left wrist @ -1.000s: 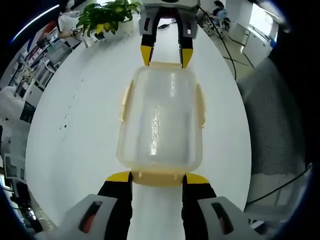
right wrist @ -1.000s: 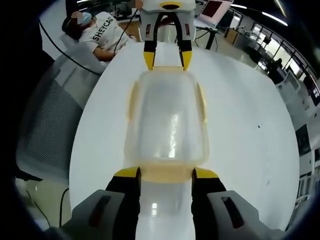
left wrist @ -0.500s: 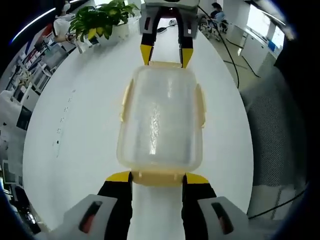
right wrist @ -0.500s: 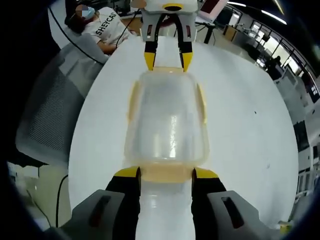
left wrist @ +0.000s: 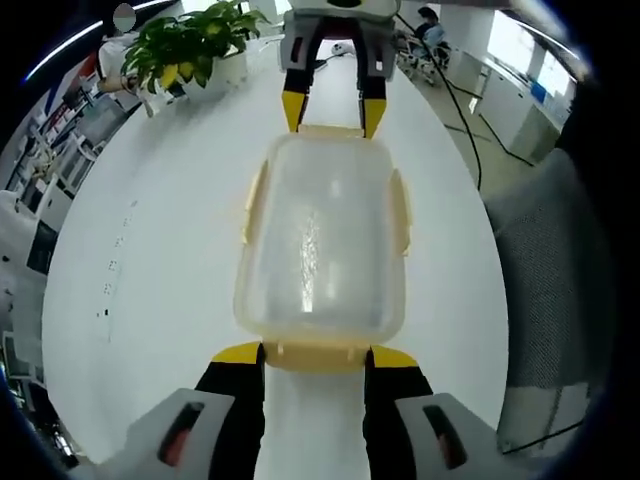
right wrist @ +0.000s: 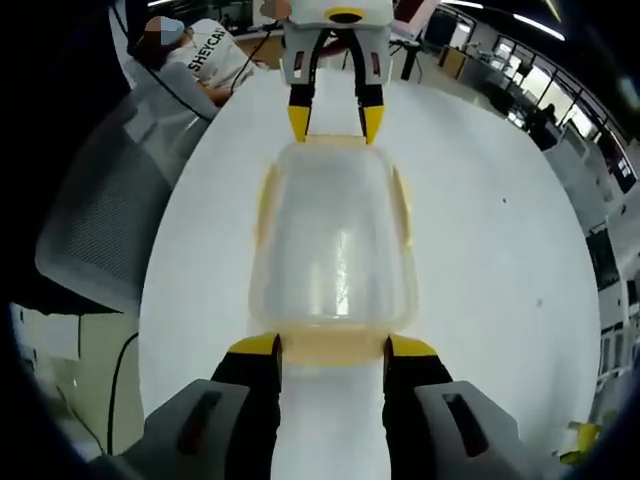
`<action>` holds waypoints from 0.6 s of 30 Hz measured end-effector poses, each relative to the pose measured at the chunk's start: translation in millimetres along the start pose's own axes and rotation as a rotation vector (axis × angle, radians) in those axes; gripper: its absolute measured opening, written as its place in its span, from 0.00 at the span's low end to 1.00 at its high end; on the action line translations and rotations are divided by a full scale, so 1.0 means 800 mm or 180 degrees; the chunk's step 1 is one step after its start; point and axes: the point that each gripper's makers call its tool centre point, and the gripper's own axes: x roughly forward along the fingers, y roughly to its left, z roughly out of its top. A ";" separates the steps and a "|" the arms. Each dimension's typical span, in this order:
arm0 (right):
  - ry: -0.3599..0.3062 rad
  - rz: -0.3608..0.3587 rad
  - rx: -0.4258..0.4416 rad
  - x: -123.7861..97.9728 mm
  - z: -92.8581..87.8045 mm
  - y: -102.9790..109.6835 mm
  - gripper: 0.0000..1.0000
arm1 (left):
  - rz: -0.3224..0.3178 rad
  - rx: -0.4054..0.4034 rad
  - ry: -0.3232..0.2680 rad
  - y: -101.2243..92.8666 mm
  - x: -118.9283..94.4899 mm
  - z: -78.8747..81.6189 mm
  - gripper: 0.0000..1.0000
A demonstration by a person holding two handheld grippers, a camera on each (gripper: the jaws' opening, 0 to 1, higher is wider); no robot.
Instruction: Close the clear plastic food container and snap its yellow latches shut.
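A clear plastic container (left wrist: 320, 245) sits on a round white table (left wrist: 160, 250), lid on, and you hold it between your two grippers, one at each short end. In the left gripper view, your left gripper (left wrist: 315, 352) has its yellow-tipped jaws spread, one at each corner of the container's near end, with the near yellow latch (left wrist: 318, 353) lying between them. The jaws are apart and bracket the latch; whether they press it cannot be told. At the container's far end, your right gripper (left wrist: 332, 112) meets it the same way, tips parted beside the far latch (left wrist: 330, 129).

The right gripper view repeats this from the other end: the container (right wrist: 335, 235), the right gripper (right wrist: 333, 350) with jaws parted around its near latch (right wrist: 333, 348), and the left gripper (right wrist: 331, 122) at the far end. The two side latches (left wrist: 402, 215) lie close along the container's long walls.

The lid looks seated, so closing seems done. All four latches look folded down, though whether each has clicked is too fine to tell. What is likely left is pressing the end latches home and letting go.

A potted plant (left wrist: 190, 45) stands beyond the container's far end.
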 end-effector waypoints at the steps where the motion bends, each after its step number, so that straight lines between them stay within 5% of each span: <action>1: 0.0000 -0.0001 -0.0004 -0.001 -0.001 0.001 0.36 | -0.0004 0.0001 -0.0004 -0.001 0.001 0.002 0.33; 18: 0.0080 0.0048 0.0031 -0.007 -0.025 0.005 0.37 | -0.0091 -0.0013 -0.0032 -0.006 0.016 0.025 0.33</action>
